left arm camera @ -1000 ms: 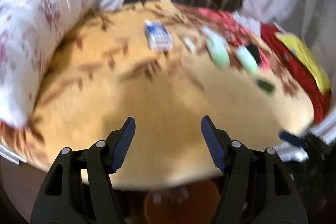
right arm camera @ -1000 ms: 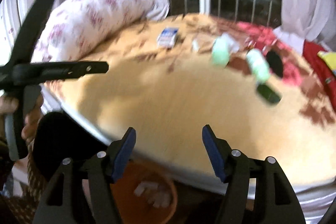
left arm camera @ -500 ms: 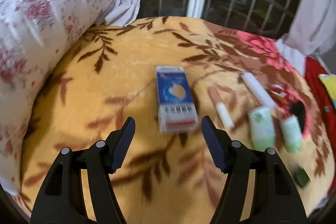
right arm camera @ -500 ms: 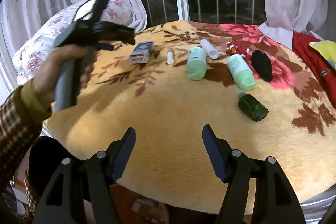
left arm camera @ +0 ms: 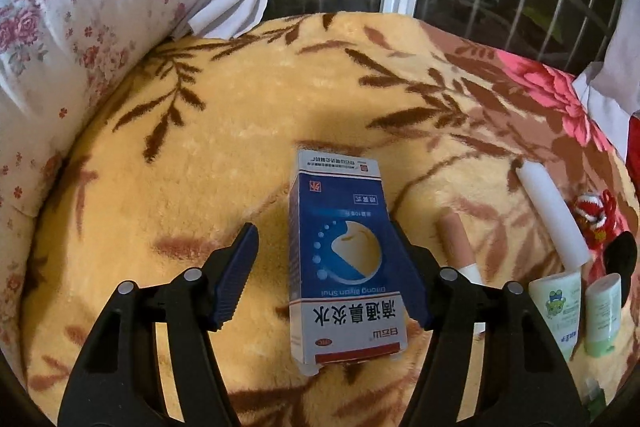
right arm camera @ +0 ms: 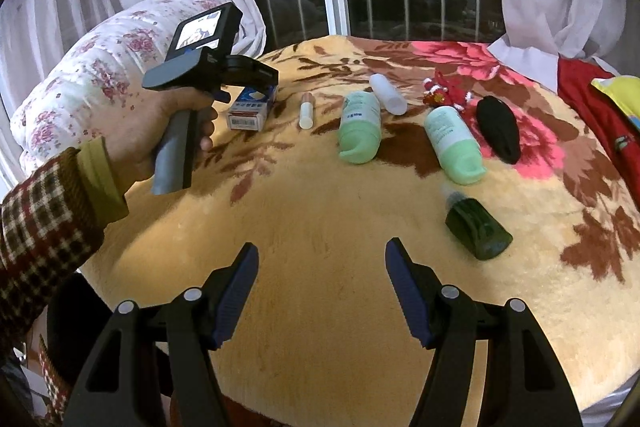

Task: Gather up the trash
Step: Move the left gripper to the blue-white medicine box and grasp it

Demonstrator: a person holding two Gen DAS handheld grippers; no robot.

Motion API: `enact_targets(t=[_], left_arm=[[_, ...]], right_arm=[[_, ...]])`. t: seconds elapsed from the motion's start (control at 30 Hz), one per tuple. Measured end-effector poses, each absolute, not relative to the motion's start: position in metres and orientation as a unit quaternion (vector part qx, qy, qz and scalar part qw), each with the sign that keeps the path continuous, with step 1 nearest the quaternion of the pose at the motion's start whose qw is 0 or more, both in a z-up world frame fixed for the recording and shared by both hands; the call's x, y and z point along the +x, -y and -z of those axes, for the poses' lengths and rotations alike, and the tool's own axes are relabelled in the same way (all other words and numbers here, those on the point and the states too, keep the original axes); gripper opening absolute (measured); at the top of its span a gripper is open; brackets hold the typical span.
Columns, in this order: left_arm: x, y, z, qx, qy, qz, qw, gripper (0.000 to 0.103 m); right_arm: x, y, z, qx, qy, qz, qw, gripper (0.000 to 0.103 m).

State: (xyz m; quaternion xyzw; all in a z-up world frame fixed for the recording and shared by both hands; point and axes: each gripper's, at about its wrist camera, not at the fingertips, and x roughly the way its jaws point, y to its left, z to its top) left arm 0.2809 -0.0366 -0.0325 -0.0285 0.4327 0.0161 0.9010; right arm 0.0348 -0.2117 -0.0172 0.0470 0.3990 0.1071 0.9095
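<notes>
Blue box between left gripper fingers

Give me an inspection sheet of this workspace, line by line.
Surface: yellow floral blanket, soft, uneven.
Job's things: blue box lying flat; two green tubes; white tube; lip balm; dark green bottle, all lying down.
Clutter: black pouch, red trinket.
Grippers: left gripper open, straddling the box, right finger beside its edge; right gripper open, empty, over bare blanket.
Cables: nothing seen.
Surroundings: floral pillow, curtains, barred window.
</notes>
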Motion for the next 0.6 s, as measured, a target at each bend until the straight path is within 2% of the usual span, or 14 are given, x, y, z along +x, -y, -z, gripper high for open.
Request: enact_targets(t=[0.03, 0.13, 0.33, 0.4, 0.43, 0.47, 0.6], left_arm=[[0.282, 0.035, 0.033, -0.031, -0.433, -0.014, 0.901, 0.065], [0.289, 0.030, 0.035, -0.041, -0.443, -0.016, 0.895, 0.082], [0.297, 0.033, 0.041, -0.029, -0.445, -0.002, 0.895, 0.086], [0.300, 0.039, 0.046, -0.025, -0.456, 0.019, 0.890, 0.073], [0.301, 0.041, 0.049, -0.027, -0.462, 0.031, 0.886, 0.043], [0.302, 0.044, 0.053, -0.027, -0.473, 0.042, 0.880, 0.031], [0.293, 0.047, 0.054, -0.020, -0.457, 0.048, 0.888, 0.030]], right_arm=[[0.036, 0.211, 0.017, 0.048, -0.399, -0.107, 0.909, 0.065], [0.037, 0.208, 0.015, 0.052, -0.396, -0.110, 0.910, 0.065], [0.037, 0.207, 0.016, 0.049, -0.398, -0.110, 0.909, 0.065], [0.037, 0.209, 0.015, 0.051, -0.397, -0.106, 0.910, 0.065], [0.037, 0.210, 0.014, 0.051, -0.397, -0.105, 0.910, 0.065], [0.037, 0.211, 0.014, 0.053, -0.396, -0.103, 0.911, 0.065], [0.036, 0.216, 0.014, 0.060, -0.396, -0.099, 0.911, 0.065]])
